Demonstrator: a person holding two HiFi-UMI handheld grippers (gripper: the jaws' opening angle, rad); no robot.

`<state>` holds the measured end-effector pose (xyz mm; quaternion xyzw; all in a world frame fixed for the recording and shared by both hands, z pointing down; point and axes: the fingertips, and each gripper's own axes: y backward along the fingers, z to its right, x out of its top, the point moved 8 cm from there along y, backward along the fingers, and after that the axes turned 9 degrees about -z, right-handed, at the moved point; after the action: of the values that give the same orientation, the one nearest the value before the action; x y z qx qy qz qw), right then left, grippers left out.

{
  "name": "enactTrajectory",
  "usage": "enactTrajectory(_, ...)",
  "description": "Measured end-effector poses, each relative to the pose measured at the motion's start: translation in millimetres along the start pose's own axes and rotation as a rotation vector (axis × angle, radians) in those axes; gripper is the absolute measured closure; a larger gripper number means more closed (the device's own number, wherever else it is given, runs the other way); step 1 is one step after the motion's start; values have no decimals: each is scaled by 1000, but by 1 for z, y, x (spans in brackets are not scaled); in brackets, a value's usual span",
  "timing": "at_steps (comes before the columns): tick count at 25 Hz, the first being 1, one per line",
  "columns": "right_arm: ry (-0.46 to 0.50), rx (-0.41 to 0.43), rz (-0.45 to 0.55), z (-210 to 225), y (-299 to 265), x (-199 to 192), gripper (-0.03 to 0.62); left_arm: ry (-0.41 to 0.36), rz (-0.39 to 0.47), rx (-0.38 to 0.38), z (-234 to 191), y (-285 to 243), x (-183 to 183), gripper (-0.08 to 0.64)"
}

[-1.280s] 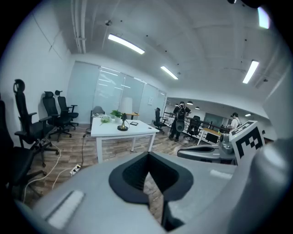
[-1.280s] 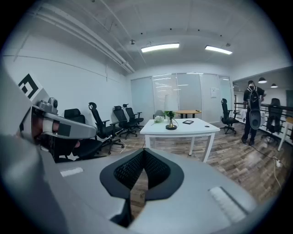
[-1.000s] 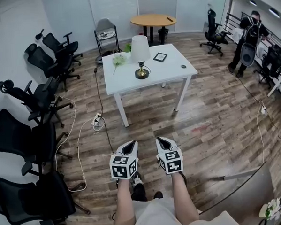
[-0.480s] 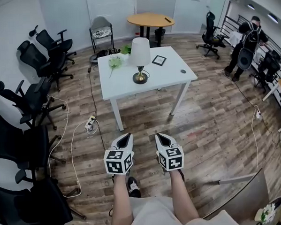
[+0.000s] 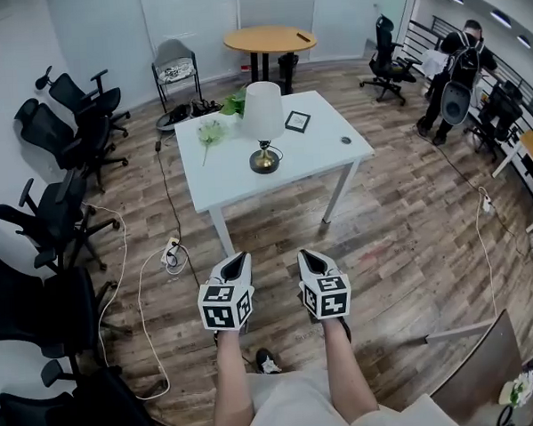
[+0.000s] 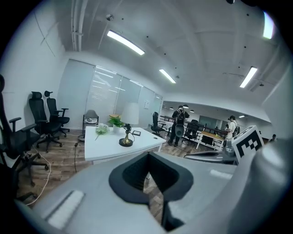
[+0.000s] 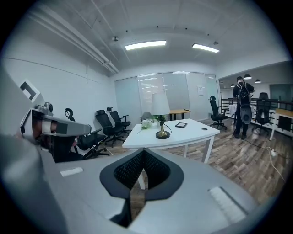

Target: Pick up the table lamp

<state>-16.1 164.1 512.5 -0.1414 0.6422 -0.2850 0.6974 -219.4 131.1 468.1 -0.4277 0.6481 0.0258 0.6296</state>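
Observation:
The table lamp, with a white shade and a brass base, stands upright on the white table some way ahead of me. It also shows in the left gripper view as the lamp and in the right gripper view as the lamp. My left gripper and right gripper are held side by side above the wooden floor, well short of the table, both pointing towards it. Both are shut with nothing between the jaws, as the left gripper and right gripper show close up.
On the table lie a flower bunch, a small black frame and a small dark object. Several black office chairs line the left wall. A power strip and cable lie on the floor. A person stands far right.
I have walked forward, so the table and lamp sit closer and lower in the head view. Both grippers have travelled forward with me, still shut and side by side.

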Motion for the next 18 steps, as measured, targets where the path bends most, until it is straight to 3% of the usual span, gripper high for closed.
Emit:
enactTrajectory(13,-36,-44,24,-4,-41,25,566,-56,-21,-60,-42,-28,26,559)
enactTrajectory(18,-67,56,22,0,-69,31,566,-51,-40,-52,-54,-52,38,559)
